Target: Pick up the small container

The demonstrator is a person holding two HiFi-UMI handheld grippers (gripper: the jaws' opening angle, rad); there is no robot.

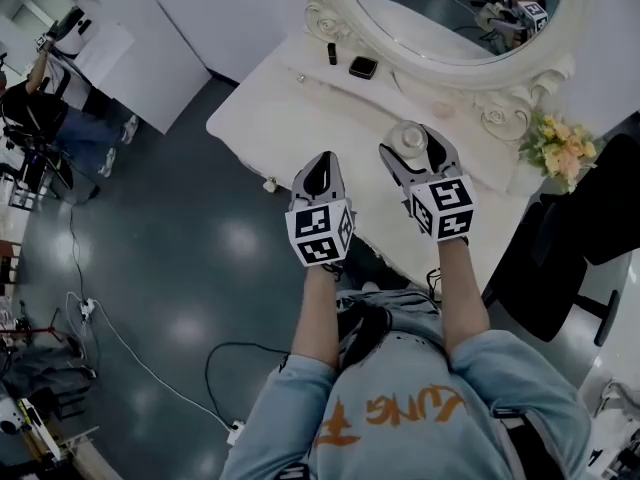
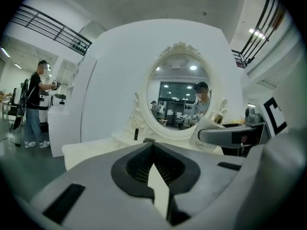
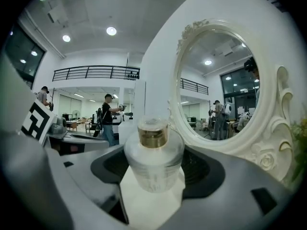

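Note:
The small container (image 1: 410, 134) is a clear glass jar with a gold neck, standing near the front edge of the white dressing table (image 1: 280, 103). My right gripper (image 1: 409, 142) has its jaws on either side of it and is shut on it. In the right gripper view the container (image 3: 153, 150) fills the gap between the dark pads (image 3: 110, 169), with white table under it. I cannot tell whether it is off the table. My left gripper (image 1: 320, 160) hovers at the table's front edge, shut and holding nothing; in its own view the left gripper (image 2: 152, 152) shows only a thin slit.
An ornate oval mirror (image 1: 450, 28) stands at the back of the table. A small black box (image 1: 363, 67) and a dark bottle (image 1: 331, 54) sit in front of it. Flowers (image 1: 560, 148) are at the right end, by a black chair (image 1: 570, 258). A person (image 1: 35, 108) stands far left.

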